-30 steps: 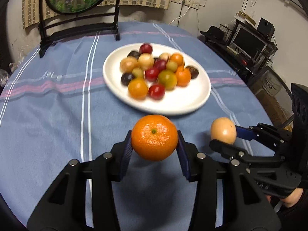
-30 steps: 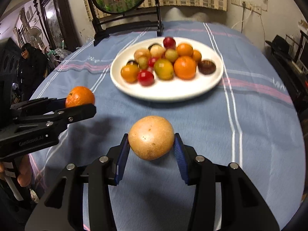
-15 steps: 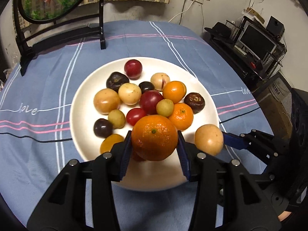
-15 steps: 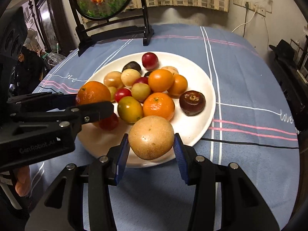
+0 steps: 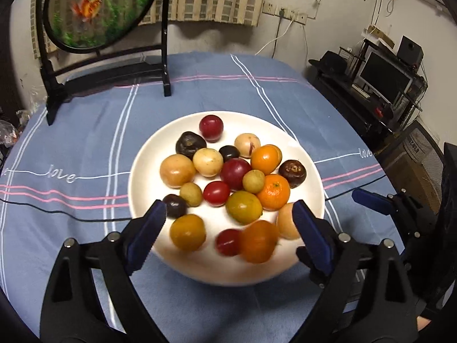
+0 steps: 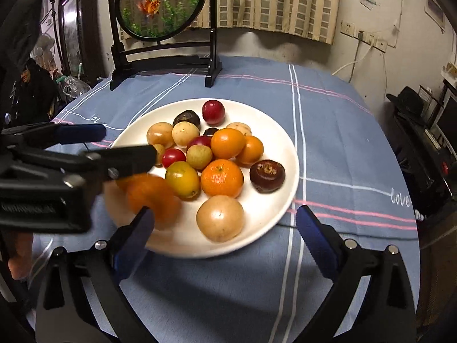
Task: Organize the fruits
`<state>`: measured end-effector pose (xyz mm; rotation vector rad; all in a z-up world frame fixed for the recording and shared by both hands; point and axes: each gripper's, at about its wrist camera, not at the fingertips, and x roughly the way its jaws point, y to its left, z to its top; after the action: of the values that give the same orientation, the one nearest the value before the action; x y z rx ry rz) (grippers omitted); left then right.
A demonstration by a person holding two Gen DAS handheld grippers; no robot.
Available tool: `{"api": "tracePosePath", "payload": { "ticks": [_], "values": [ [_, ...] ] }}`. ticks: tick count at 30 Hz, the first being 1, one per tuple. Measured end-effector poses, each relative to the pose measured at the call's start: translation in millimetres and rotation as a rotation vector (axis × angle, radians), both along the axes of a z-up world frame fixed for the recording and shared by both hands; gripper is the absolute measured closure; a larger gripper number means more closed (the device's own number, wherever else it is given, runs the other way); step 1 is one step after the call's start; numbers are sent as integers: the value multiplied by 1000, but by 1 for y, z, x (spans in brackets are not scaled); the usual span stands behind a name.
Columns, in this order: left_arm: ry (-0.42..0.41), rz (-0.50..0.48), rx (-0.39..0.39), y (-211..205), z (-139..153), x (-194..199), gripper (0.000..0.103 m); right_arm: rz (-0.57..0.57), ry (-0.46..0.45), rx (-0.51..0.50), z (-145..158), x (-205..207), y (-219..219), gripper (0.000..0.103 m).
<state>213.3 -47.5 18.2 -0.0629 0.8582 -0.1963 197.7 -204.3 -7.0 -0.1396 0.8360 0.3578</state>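
Both the left gripper [image 5: 228, 225] and right gripper [image 6: 225, 228] have just sprung wide open and empty over the white plate's [image 5: 285, 131] near rim, letting the blurred mandarin [image 5: 258, 241] and tan fruit [image 6: 220, 218] join the pile.

plate [image 5: 148, 154]: plain white | tablecloth [image 5: 94, 131]: blue, white and pink stripes | my left claw [image 5: 228, 223]: black, blue pads | my right claw [image 6: 225, 227]: black, blue pads | mandarin [image 5: 258, 240] at plate's near edge: orange, blurred | round fruit [image 6: 220, 217] beside it: tan
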Motion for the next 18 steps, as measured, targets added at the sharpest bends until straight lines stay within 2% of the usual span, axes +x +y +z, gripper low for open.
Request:
{"api": "tracePosePath", "payload": {
  "ticks": [6,11,13,18],
  "values": [
    [-65,26,17,12,9,-49,6,-63,27,-2,4,-38,-4,1],
    [-108,53,49,22,10,-97,5,-119,-23,-54,5,-86,4,1],
    [-106,63,74,27,8,-117,4,-128,-26,-58,5,-100,7,1],
    [-118,54,60,38,10,-150,3,-114,1,-54,3,-121,15,1]
  ]
}}
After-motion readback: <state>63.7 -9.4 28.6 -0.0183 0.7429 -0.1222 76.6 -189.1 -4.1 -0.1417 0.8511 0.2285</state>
